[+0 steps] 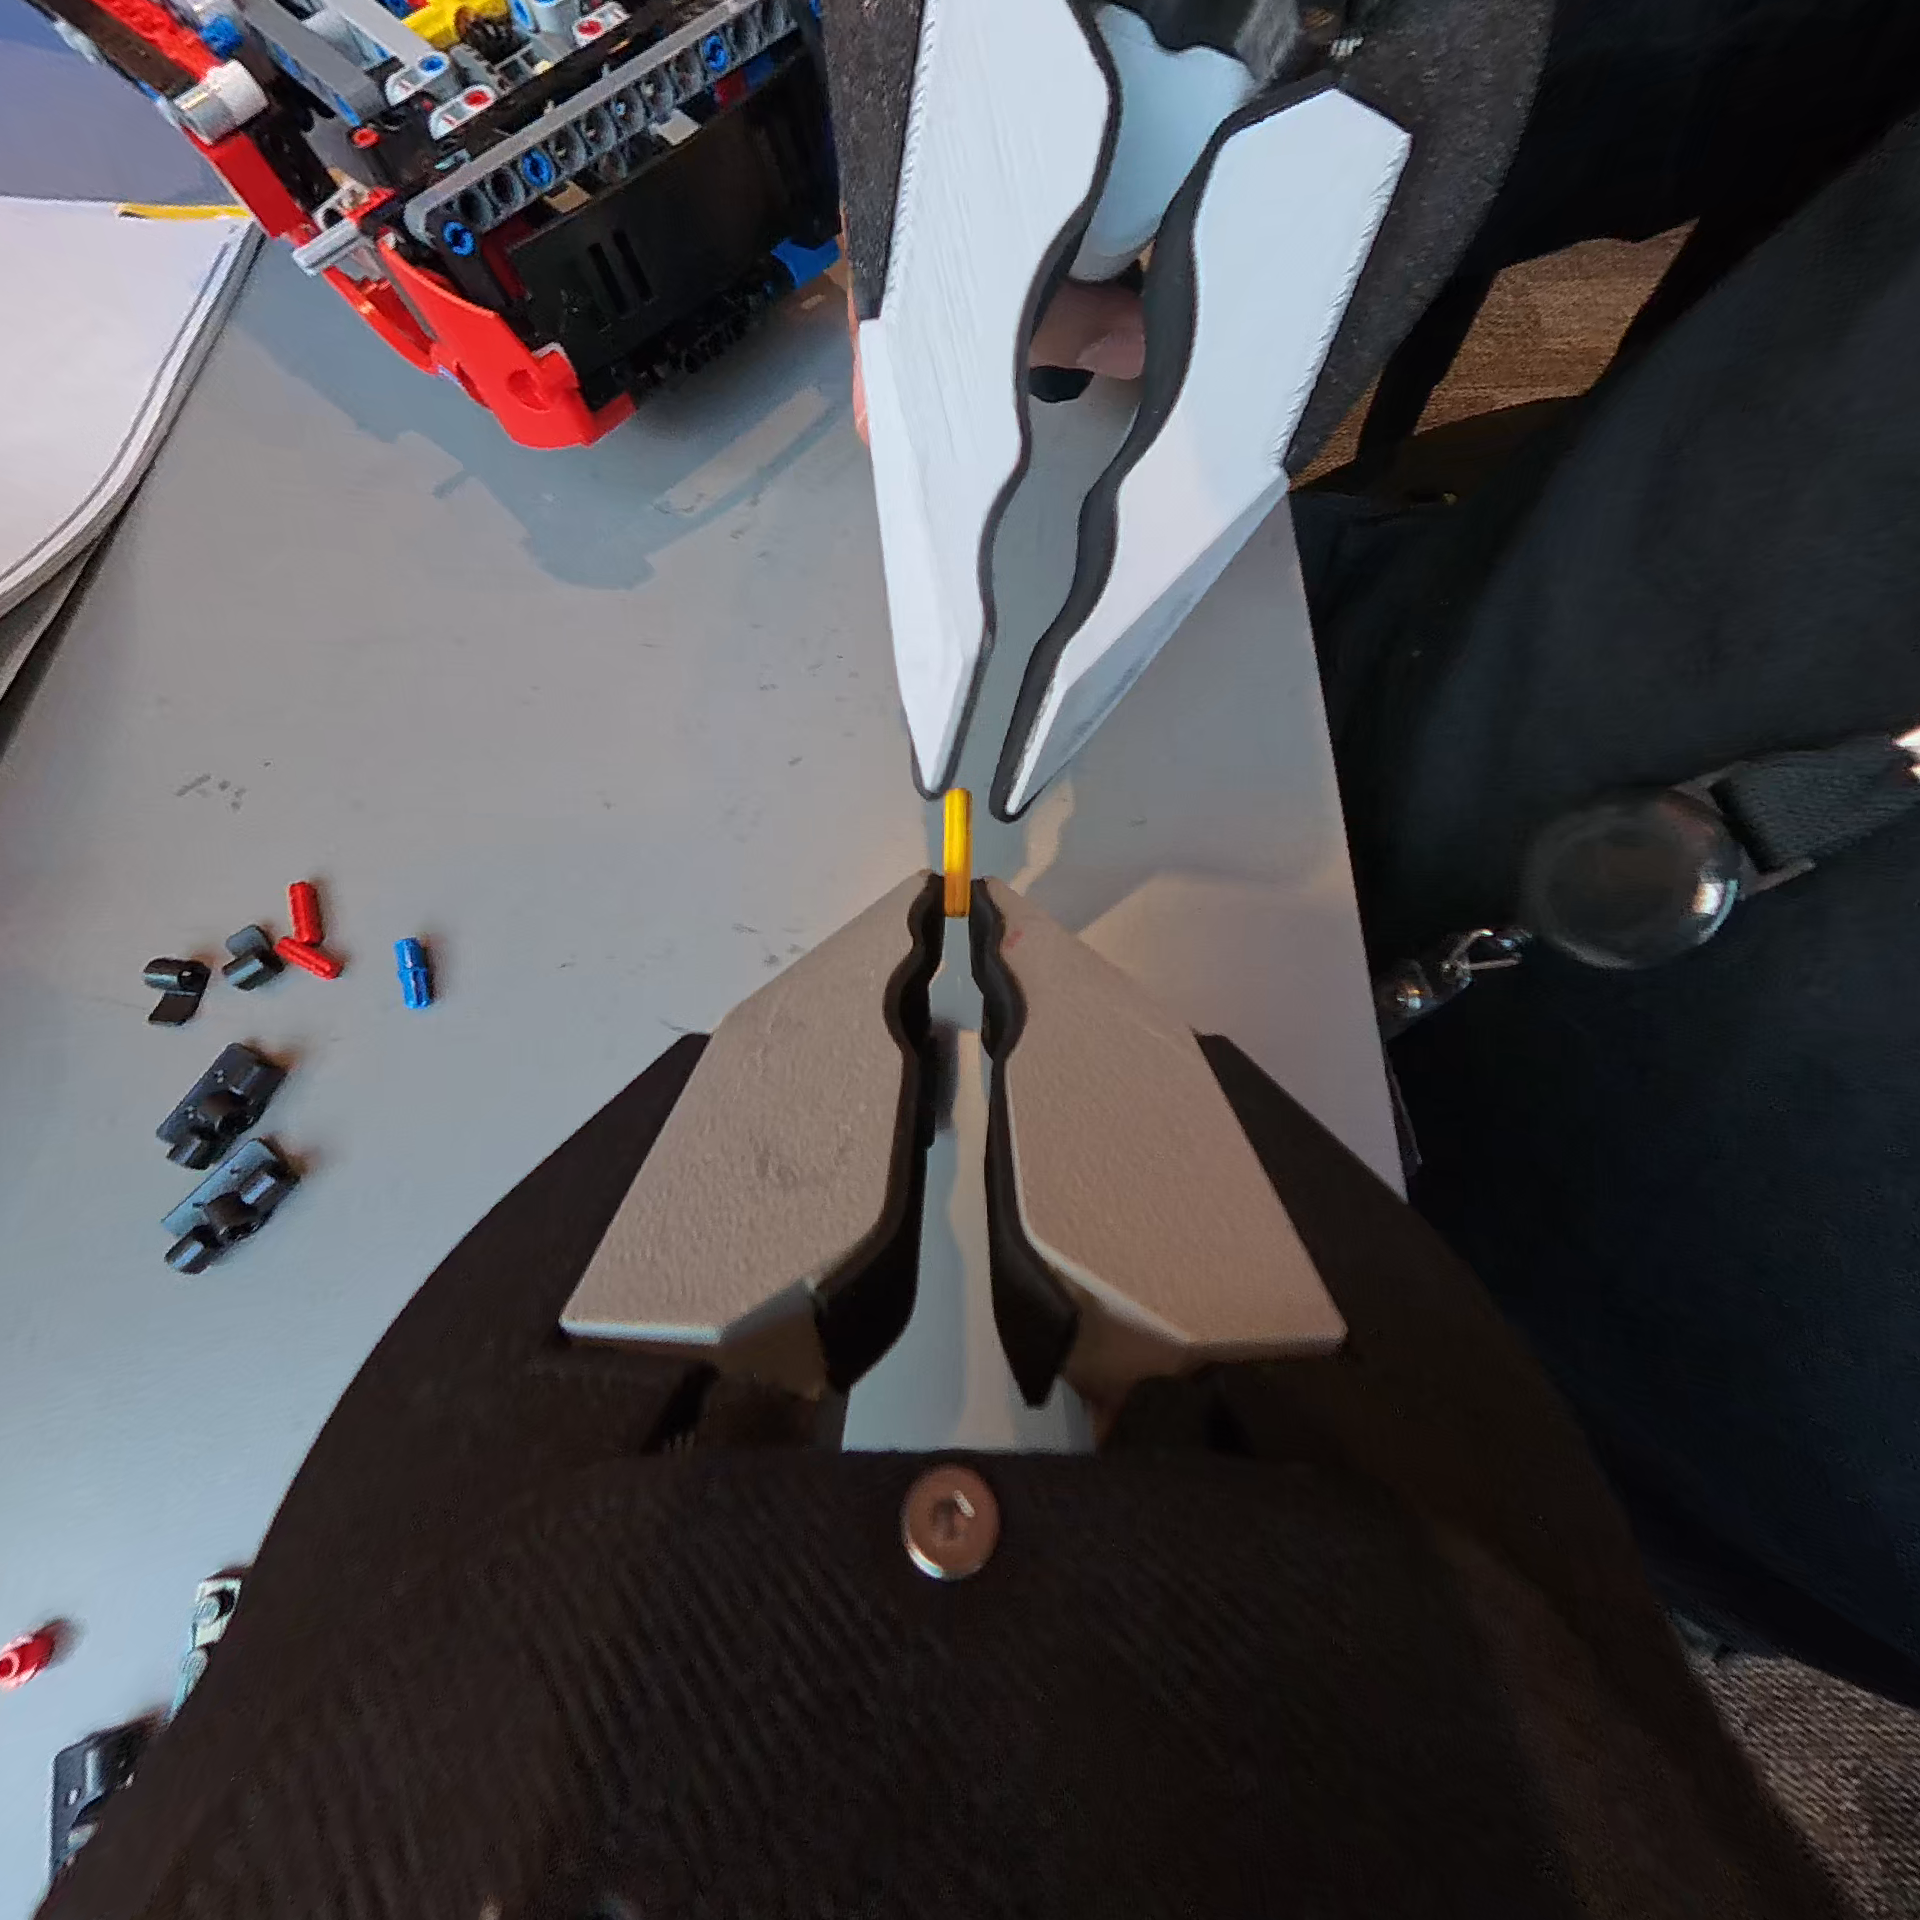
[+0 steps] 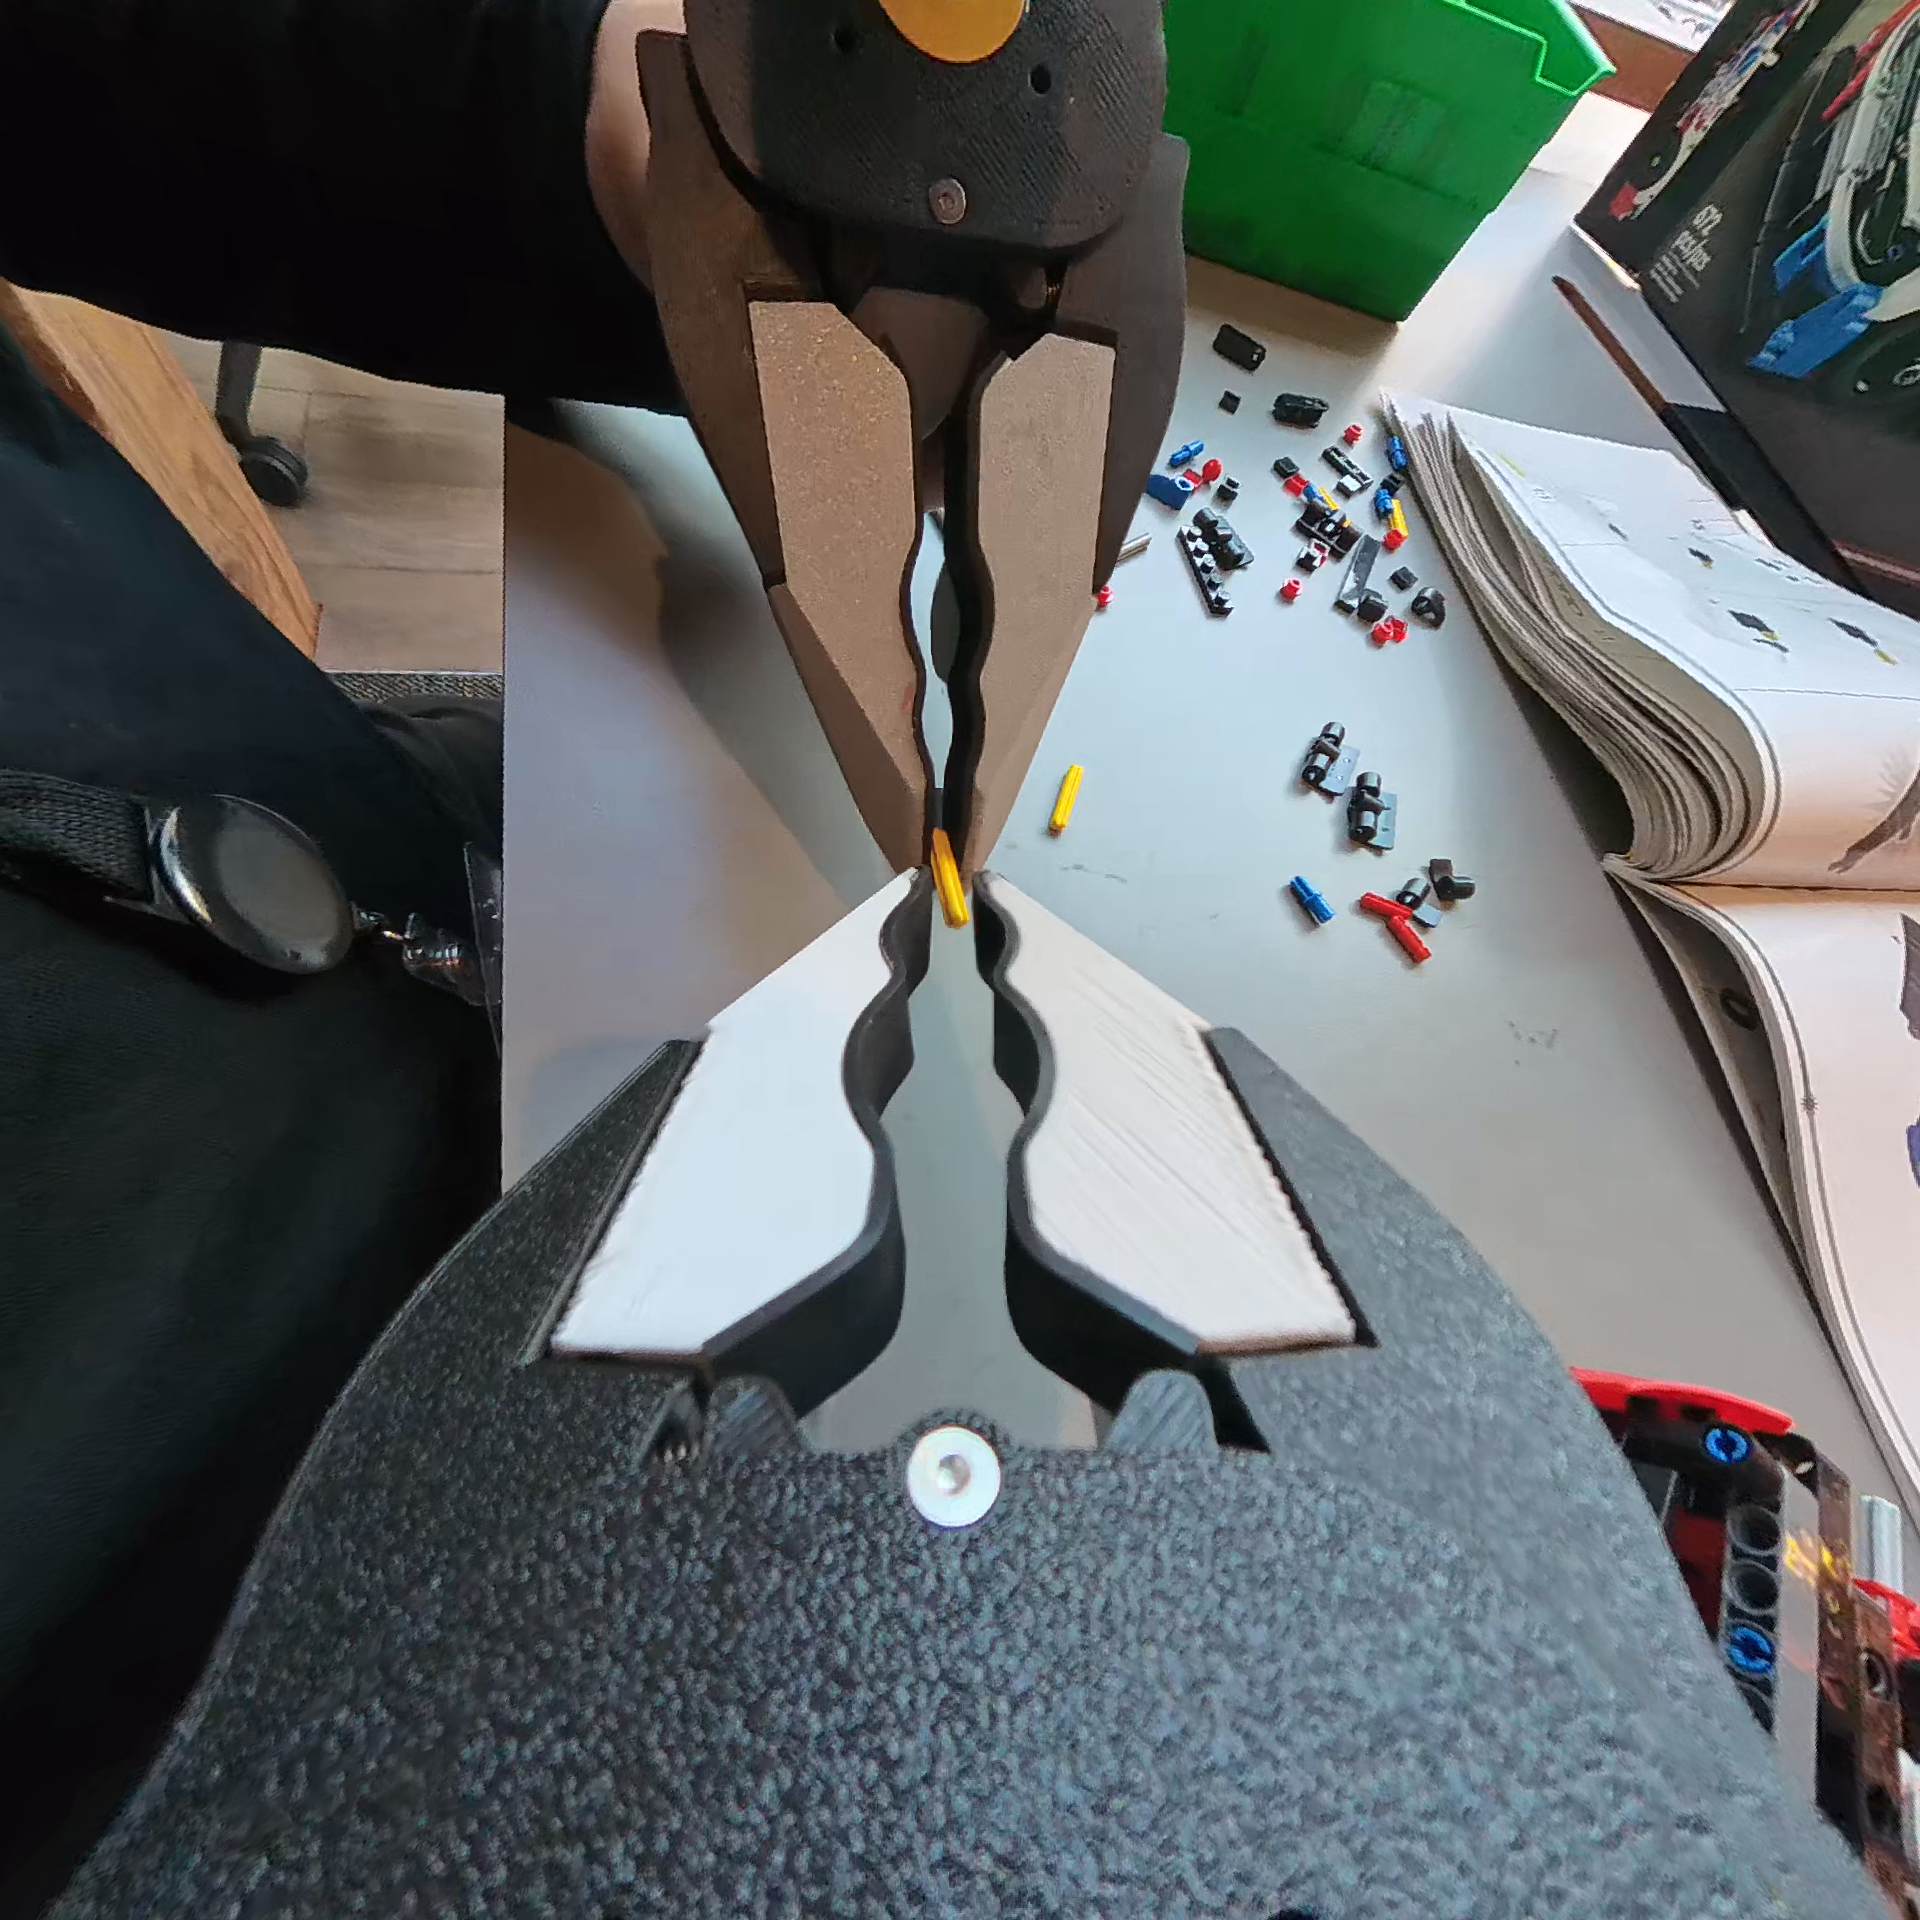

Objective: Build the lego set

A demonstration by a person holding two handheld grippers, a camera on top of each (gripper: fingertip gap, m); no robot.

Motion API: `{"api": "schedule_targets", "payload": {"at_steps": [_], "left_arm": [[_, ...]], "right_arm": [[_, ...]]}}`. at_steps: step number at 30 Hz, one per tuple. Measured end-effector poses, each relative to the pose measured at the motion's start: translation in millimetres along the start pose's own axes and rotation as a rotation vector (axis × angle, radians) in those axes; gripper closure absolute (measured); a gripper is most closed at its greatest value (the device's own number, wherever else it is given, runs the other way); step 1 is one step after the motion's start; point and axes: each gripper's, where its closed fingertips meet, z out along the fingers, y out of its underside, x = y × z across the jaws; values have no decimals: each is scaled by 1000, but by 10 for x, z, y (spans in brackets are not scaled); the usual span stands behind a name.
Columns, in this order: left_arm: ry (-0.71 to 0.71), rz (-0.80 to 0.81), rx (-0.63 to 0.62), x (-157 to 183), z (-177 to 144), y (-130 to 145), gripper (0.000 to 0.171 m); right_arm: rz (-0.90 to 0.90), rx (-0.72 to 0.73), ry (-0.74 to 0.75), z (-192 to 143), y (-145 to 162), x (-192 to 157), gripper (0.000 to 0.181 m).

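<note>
Gripped only at its end by the left tool (image 1: pixel 956 902), the yellow pin (image 1: pixel 956 842) hangs above the worktop (image 1: pixel 540 727) edge, poking between the spread tips of the right tool (image 2: pixel 948 896), so a mistimed handover could drop it off the edge.

You've got a grey table (image 2: pixel 1195 1039) under you, scuffed in spots. Upper right in the right wrist view: loose small pieces (image 2: pixel 1320 520) scattered, a yellow pin (image 2: pixel 1065 798) lying alone, an open instruction booklet (image 2: pixel 1662 675) at the right edge, a green bin (image 2: pixel 1351 156) up top. In the left wrist view, the part-built model (image 1: pixel 499 208) sits upper left.
</note>
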Motion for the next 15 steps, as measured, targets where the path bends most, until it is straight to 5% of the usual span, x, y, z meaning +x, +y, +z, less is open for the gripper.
{"api": "schedule_targets", "payload": {"at_steps": [15], "left_arm": [[-2, -11, -24, -10, 56, 41, 169]], "right_arm": [[-24, 1, -35, 51, 28, -17, 172]]}}
